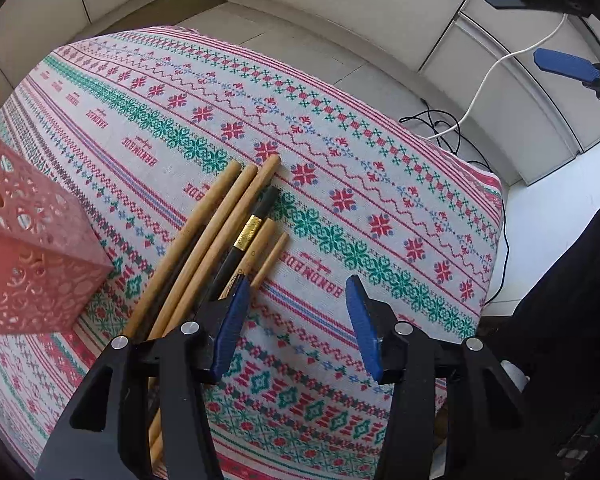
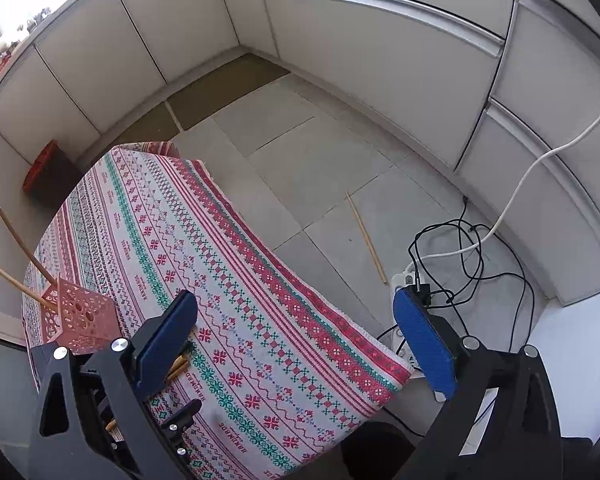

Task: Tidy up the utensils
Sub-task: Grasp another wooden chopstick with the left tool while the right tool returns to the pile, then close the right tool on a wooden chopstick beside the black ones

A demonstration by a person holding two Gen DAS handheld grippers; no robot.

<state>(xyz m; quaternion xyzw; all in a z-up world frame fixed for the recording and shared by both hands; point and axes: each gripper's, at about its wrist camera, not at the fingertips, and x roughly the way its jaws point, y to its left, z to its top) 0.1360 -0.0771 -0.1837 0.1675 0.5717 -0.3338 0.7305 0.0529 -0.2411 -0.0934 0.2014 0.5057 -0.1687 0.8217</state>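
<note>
Nearest, the left gripper (image 1: 298, 326) hovers over a desk (image 1: 380, 216) covered in a patterned cloth, its blue fingers (image 1: 231, 330) spread apart and holding nothing. A bundle of wooden chopsticks (image 1: 220, 224) with one black chopstick (image 1: 248, 236) lies against and beyond the left-hand finger. Further left of them stands a pink perforated holder (image 1: 32, 248). The right gripper (image 2: 296, 344) also has its fingers wide apart and empty; left of them, the holder contains two chopsticks (image 2: 24, 248). Beyond, between the fingers, a lone chopstick (image 2: 366, 236) lies on the floor (image 2: 300, 152).
</note>
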